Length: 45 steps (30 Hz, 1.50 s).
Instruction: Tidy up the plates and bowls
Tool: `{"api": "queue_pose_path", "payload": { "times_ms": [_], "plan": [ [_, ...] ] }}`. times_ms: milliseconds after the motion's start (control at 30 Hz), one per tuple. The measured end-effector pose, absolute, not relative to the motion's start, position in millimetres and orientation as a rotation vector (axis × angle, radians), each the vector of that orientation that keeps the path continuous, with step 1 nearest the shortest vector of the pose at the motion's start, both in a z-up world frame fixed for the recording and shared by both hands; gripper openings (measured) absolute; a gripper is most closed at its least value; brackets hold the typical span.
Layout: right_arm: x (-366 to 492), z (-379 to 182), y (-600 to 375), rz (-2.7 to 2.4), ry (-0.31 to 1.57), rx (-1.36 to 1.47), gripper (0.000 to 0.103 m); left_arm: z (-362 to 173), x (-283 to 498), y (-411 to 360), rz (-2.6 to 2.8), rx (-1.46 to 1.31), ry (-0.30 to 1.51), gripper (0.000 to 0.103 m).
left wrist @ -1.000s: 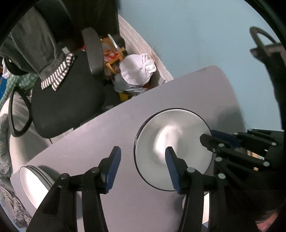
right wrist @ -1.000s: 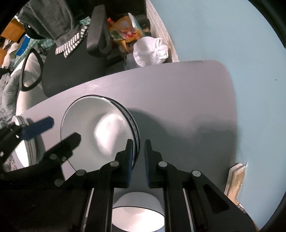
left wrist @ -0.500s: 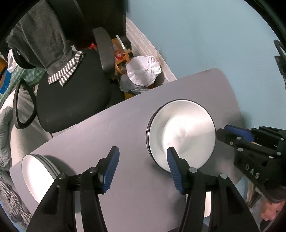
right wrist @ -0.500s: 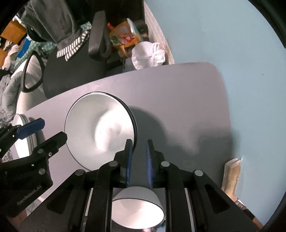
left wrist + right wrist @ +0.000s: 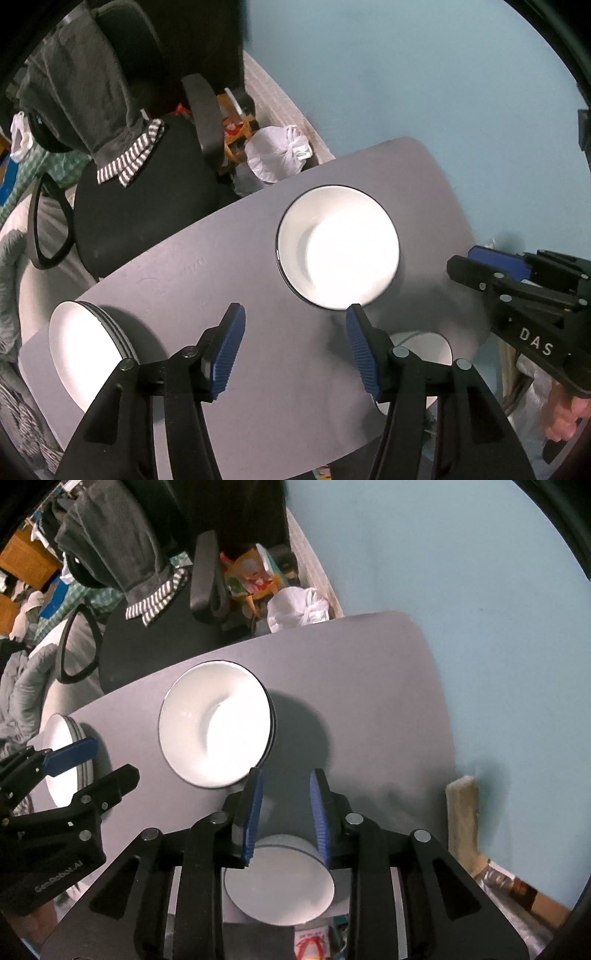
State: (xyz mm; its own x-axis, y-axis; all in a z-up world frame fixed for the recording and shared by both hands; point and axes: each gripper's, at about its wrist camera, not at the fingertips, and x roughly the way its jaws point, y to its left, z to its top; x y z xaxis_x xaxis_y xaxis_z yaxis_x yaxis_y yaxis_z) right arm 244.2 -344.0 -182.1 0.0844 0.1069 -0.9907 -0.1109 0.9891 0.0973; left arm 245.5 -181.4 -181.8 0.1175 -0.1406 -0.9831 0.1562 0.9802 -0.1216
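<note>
Crockery, glossy white with thin dark rims: stacked bowls mid grey desk, small bowl at near edge, plates far left; likely stiff, slippery, breakable, best pinched at rim; right gripper jaws opening, left gripper jaws opening, both empty.

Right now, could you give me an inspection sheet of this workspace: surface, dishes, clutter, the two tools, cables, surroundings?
Surface: grey rounded table, bare between dishes.
Job's things: white black-rimmed bowl stack mid-table; stack of white plates at the far-left edge; smaller white bowl at the near edge.
Clutter: nothing seen on the table.
Grippers: left tool and right tool both opening, nothing between their jaws.
Cables: nothing seen.
Surroundings: black office chair, tied white bag, blue wall.
</note>
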Motion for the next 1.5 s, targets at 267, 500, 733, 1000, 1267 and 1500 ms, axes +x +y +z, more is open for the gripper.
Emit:
{"api": "queue_pose_path", "payload": {
  "times_ms": [267,500,733,1000,1267,1500],
  "plan": [
    [219,-164,-347,0.150,1.443,-0.004,0.029,-174,225,-185,-0.258,0.010,1.434,0.060],
    [199,-160,-358,0.110,1.444,0.025,0.029,-171,205,-194,-0.300,0.042,1.433,0.060],
    [172,-157,-373,0.074,1.449,0.038,0.039,-167,186,-206,-0.354,0.092,1.415,0.060],
    [143,-159,-384,0.053,1.458,0.089,0.050,-180,168,-217,-0.413,0.098,1.443,0.064],
    [132,-182,-390,0.030,1.484,0.123,0.056,-197,159,-225,-0.433,0.091,1.472,0.067],
    [126,-207,-399,-0.008,1.512,0.145,0.056,-224,157,-236,-0.435,0.101,1.511,0.070]
  ]
}}
